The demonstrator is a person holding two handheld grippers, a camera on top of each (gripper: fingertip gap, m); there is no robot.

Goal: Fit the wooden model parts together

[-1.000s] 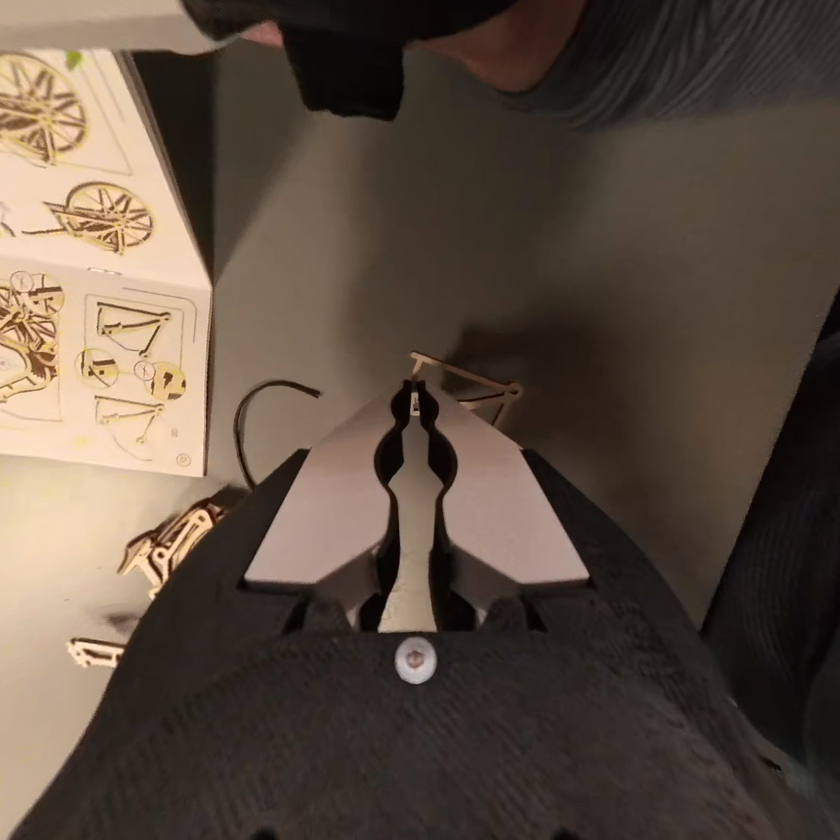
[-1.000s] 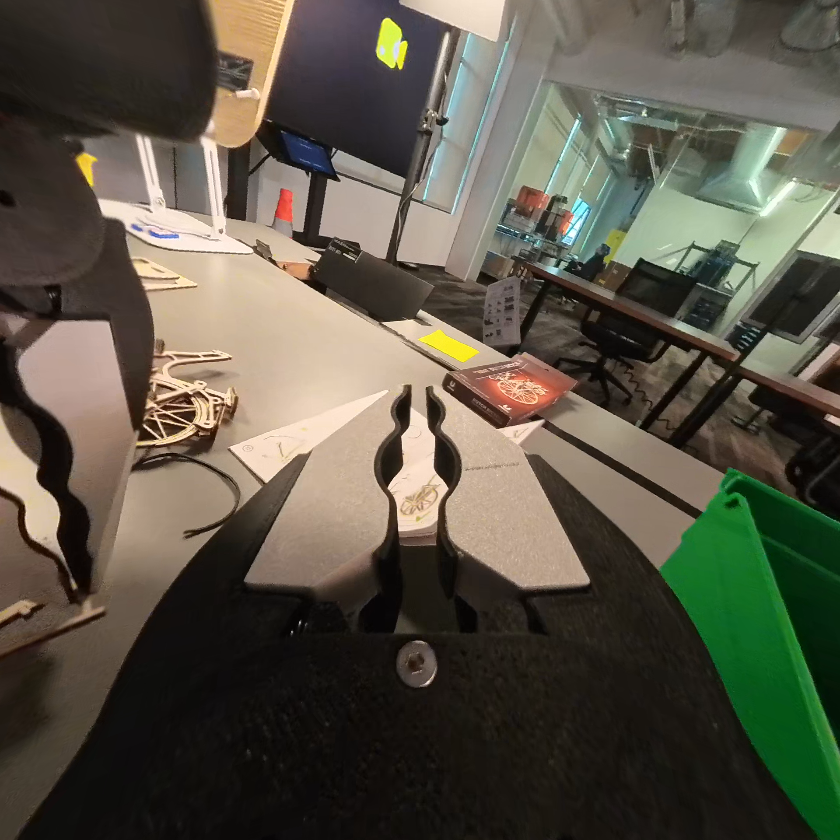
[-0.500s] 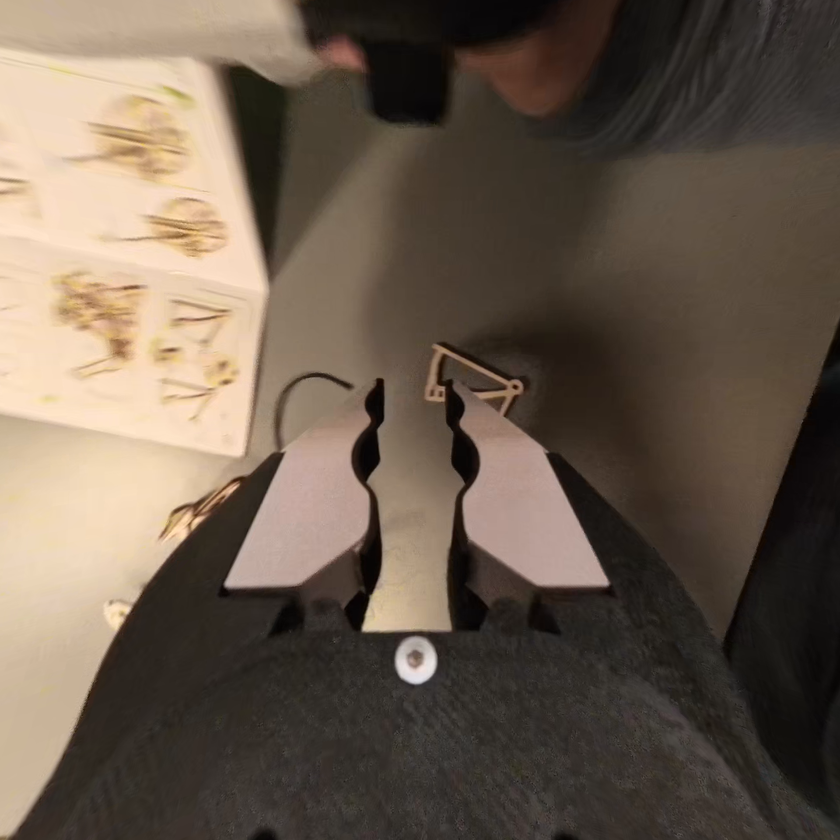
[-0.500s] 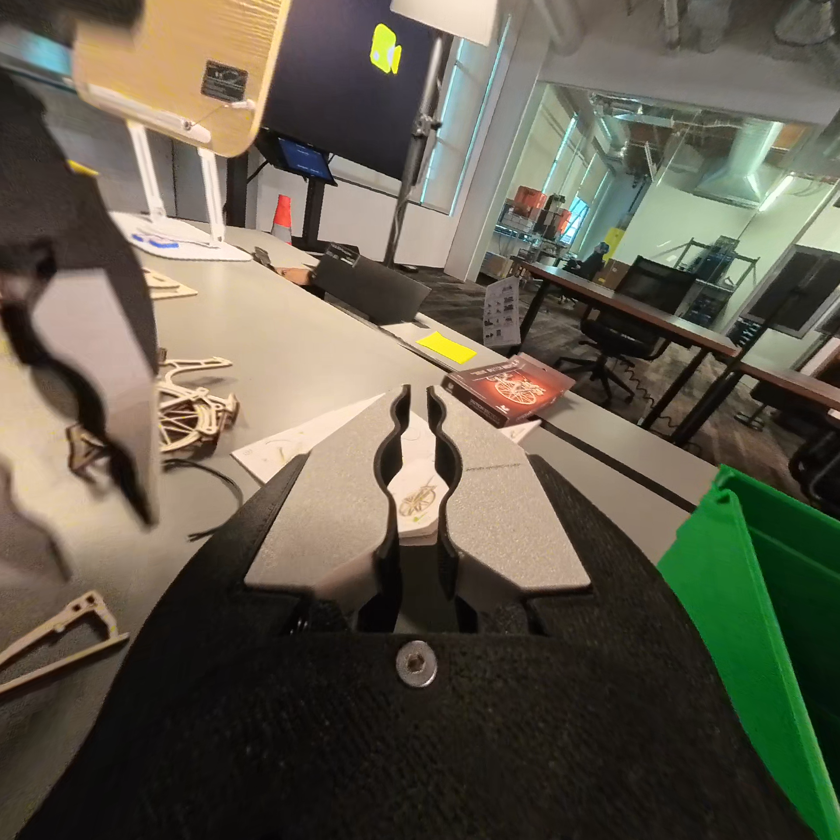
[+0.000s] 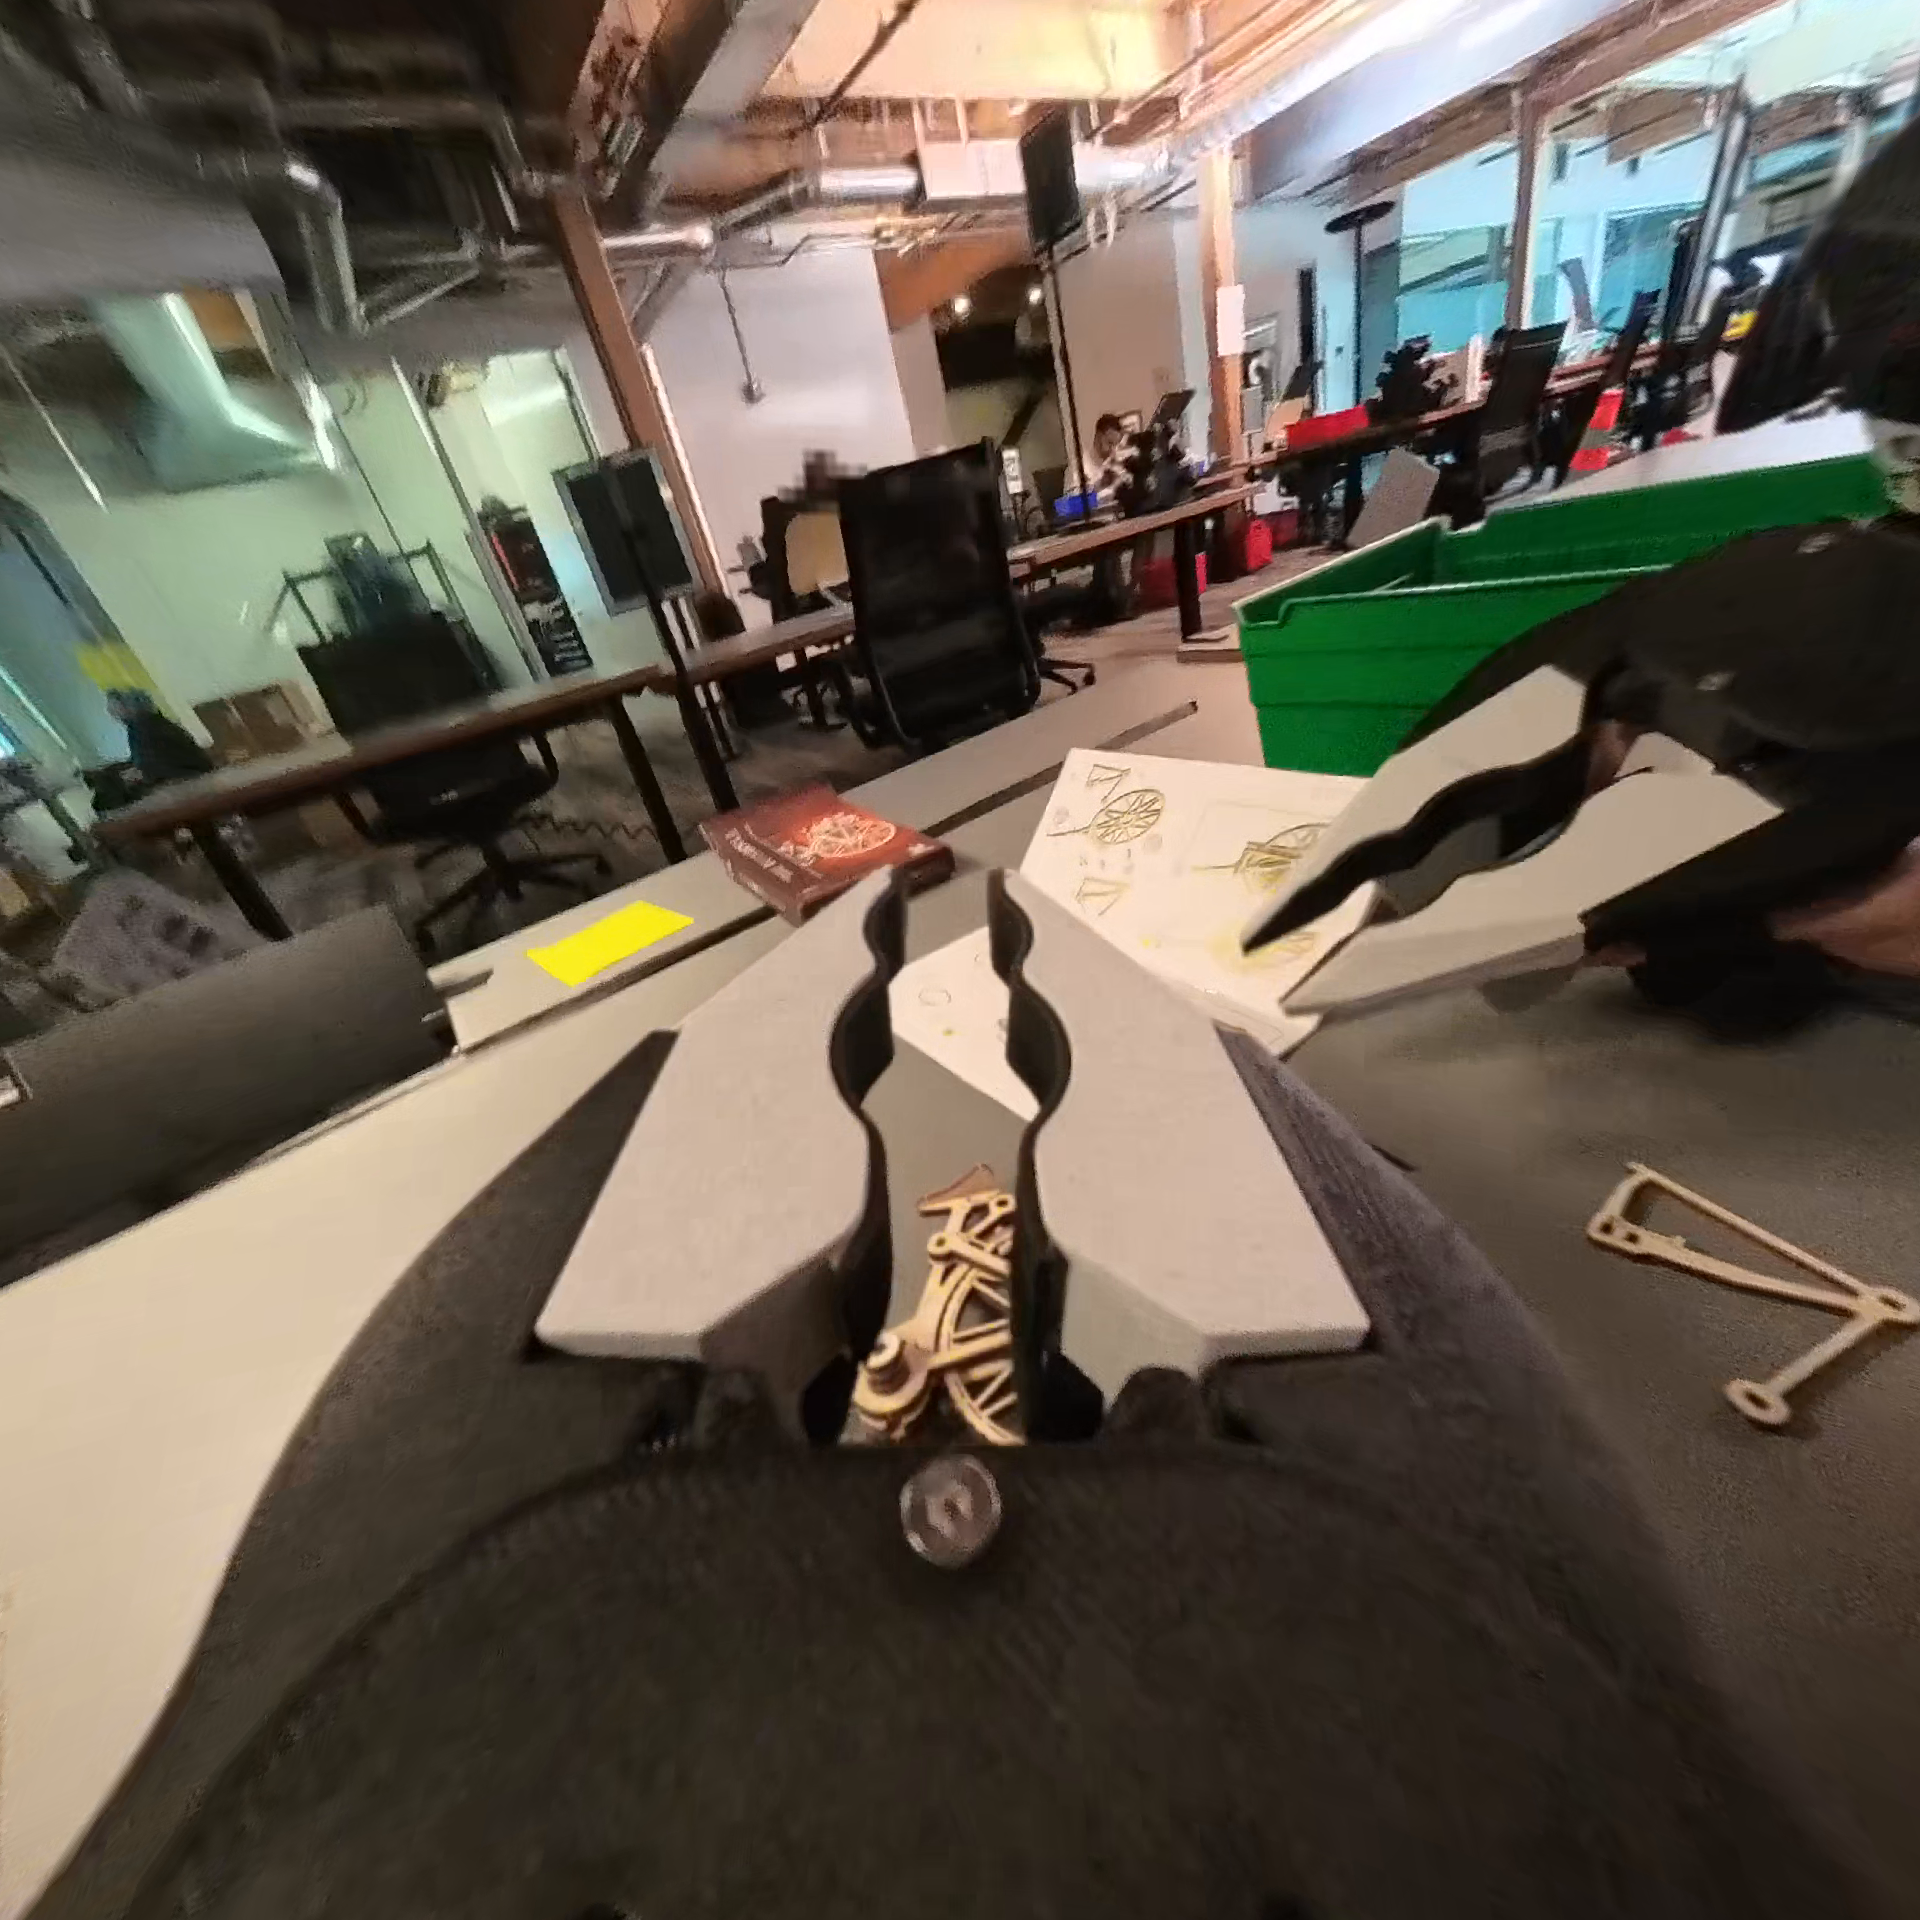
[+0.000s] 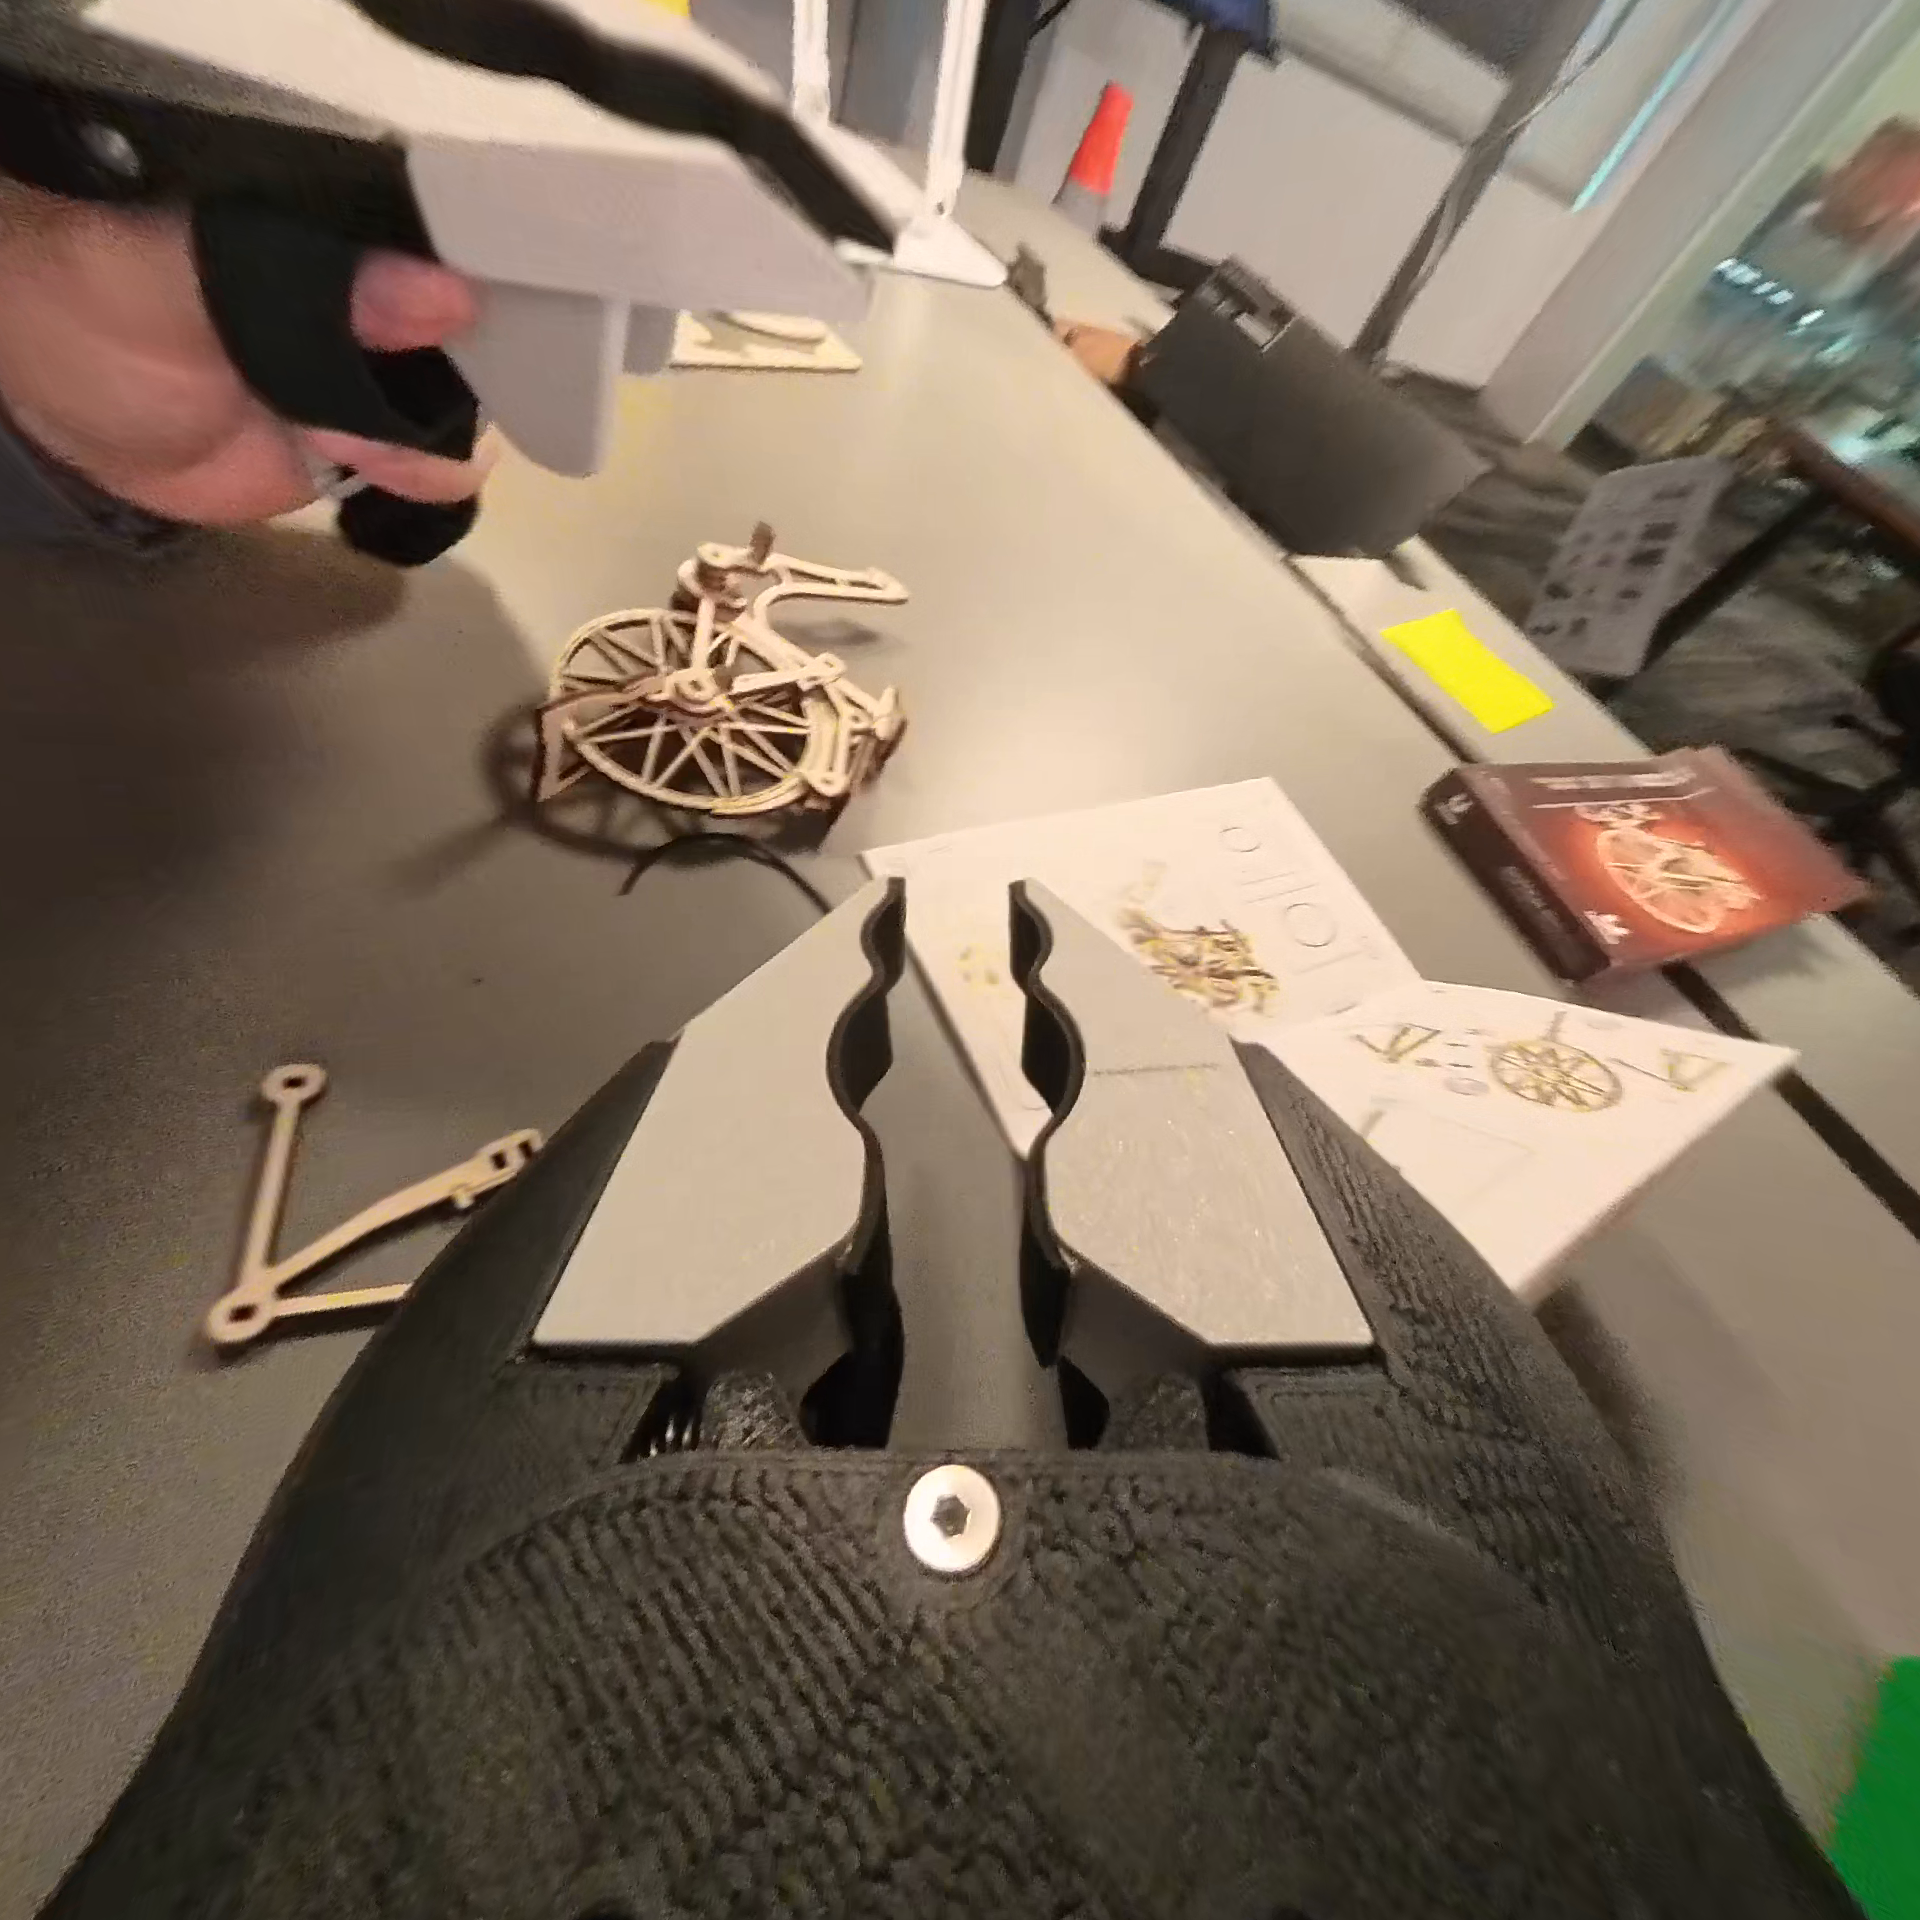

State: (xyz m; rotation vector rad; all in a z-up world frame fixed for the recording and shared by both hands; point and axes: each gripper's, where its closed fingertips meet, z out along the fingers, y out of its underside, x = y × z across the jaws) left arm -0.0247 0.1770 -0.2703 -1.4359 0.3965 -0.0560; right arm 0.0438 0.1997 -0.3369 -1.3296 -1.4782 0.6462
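My left gripper (image 5: 940,906) is open and empty, raised above the grey table (image 5: 1558,1143). The wooden wheel model (image 5: 961,1320) shows below it, through the gap between the fingers. In the right wrist view the left gripper (image 6: 831,249) hovers above that wheel model (image 6: 717,707), which lies on the table apart from it. A thin triangular wooden frame (image 5: 1756,1309) lies loose on the table; it also shows in the right wrist view (image 6: 312,1226). My right gripper (image 6: 956,896) is open and empty over the instruction sheet (image 6: 1195,883); the left wrist view also shows the right gripper (image 5: 1273,971).
A dark red box (image 6: 1642,862) lies beyond the sheet, near a yellow note (image 6: 1465,670). A black cord (image 6: 717,857) lies by the wheel model. A green bin (image 5: 1455,644) stands at the table's right. A person's hand (image 6: 125,395) holds the left gripper. My hands' fingertips stand some 10 centimeters from each other.
My left gripper was shut on the triangular frame, opened and left it on the table, then lifted and swung up over the wheel model. My right gripper opened and tilted down toward the sheet.
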